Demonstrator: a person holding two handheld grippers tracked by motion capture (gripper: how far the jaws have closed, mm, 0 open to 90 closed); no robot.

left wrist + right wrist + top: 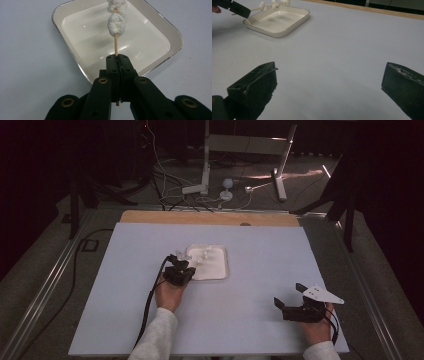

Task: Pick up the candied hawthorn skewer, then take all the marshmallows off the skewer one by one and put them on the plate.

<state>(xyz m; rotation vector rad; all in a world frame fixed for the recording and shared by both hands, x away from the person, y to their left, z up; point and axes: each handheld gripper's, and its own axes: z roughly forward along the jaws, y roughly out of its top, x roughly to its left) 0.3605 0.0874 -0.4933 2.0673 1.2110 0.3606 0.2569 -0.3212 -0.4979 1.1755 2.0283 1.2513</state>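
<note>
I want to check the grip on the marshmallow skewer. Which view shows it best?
The left gripper view: the skewer rises from the shut left gripper, above the tray. The right gripper view shows it small and far off. The high view shows only tiny white blobs.

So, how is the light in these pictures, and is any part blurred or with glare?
High view: dim, room edges almost black, only the table lit. Left gripper view: the tray shows soft glare on its floor; the skewer is sharp, the left gripper shut on it. Right gripper view: the open right gripper has near jaws slightly blurred, with a faint shadow between them.
</note>
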